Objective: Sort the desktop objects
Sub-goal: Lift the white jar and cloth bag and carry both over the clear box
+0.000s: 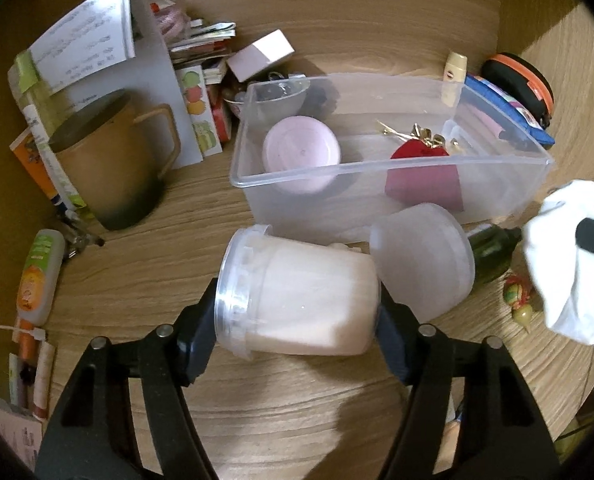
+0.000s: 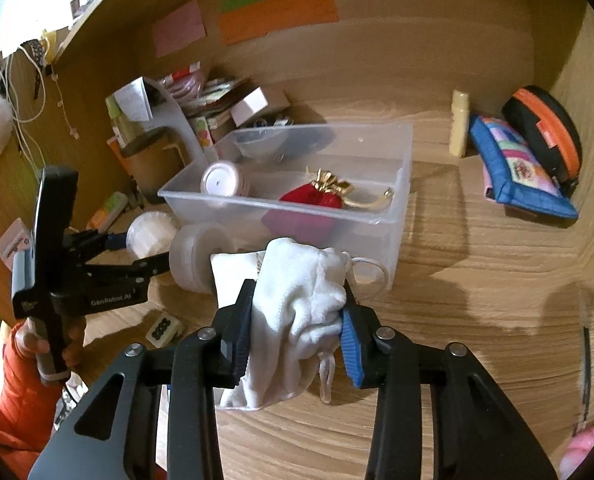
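Note:
My left gripper (image 1: 297, 320) is shut on a clear jar of white cream (image 1: 301, 296), held on its side above the desk, just in front of the clear plastic bin (image 1: 397, 196). The jar also shows in the right wrist view (image 2: 151, 236). The bin (image 2: 381, 216) holds a pink round jar (image 1: 301, 152), a red pouch with gold trim (image 1: 417, 150) and a magenta card (image 1: 425, 186). My right gripper (image 2: 297, 324) is shut on a white cloth drawstring bag (image 2: 297, 304), held above the desk in front of the bin. The bag also shows at the right in the left wrist view (image 1: 569, 264).
A frosted white jar (image 1: 425, 260) lies beside the bin. A tan mug (image 1: 109, 160), papers and boxes stand at the back left. A blue pouch (image 2: 517, 168), an orange-black case (image 2: 545, 132) and a cream tube (image 2: 459, 122) sit at the right. A dark green bottle (image 1: 491, 248) lies near the bag.

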{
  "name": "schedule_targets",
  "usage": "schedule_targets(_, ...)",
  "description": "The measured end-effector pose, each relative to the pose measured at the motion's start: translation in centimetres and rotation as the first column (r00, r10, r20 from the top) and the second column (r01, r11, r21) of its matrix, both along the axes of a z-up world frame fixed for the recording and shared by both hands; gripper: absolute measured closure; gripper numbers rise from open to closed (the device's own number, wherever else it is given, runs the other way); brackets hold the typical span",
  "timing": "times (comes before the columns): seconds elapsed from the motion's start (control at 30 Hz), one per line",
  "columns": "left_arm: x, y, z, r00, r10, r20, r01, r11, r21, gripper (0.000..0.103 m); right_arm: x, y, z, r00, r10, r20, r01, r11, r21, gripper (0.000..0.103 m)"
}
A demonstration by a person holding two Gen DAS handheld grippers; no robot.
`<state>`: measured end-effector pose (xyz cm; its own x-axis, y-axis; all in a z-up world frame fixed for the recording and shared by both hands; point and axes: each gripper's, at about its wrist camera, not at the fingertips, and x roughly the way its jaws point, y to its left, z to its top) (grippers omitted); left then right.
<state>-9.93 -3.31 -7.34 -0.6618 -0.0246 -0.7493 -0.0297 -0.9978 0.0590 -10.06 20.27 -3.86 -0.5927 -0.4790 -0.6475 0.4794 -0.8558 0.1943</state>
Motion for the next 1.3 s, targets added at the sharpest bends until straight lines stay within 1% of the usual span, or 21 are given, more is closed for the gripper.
schedule_targets(0.17, 0.6, -0.5, 0.7, 1.000, 0.019, -0.021, -0.019, 1.000, 0.015, 0.036, 0.2, 0.8, 1.2, 0.999, -0.028, -0.028, 0.027, 0.999, -0.019, 0.068)
schedule_targets(0.53, 2.1, -1.3, 1.7, 0.998, 0.043, -0.052, -0.041, 0.999, 0.035, 0.037, 0.7, 2.2, 3.1, 0.996, -0.065, -0.065, 0.061, 0.996, -0.058, 0.068)
schedule_targets(0.87, 2.8, -2.2, 3.1, 0.993, 0.072, -0.089, -0.065, 0.994, 0.086, 0.037, 0.3, 3.6, 3.8, 0.994, -0.098, -0.054, 0.091, 0.988, -0.127, 0.068)
schedule_targets(1.1, 2.6, -2.7, 4.4, 0.988, 0.087, -0.124, -0.076, 0.993, 0.088, 0.037, -0.8, 3.9, 3.9, 0.993, -0.116, -0.036, 0.108, 0.978, -0.178, 0.068)
schedule_targets(1.3, 1.9, -3.2, 6.3, 0.982, 0.094, -0.161, -0.081, 0.993, 0.087, 0.037, -1.7, 3.7, 4.1, 0.992, -0.121, -0.040, 0.111, 0.974, -0.197, 0.068)
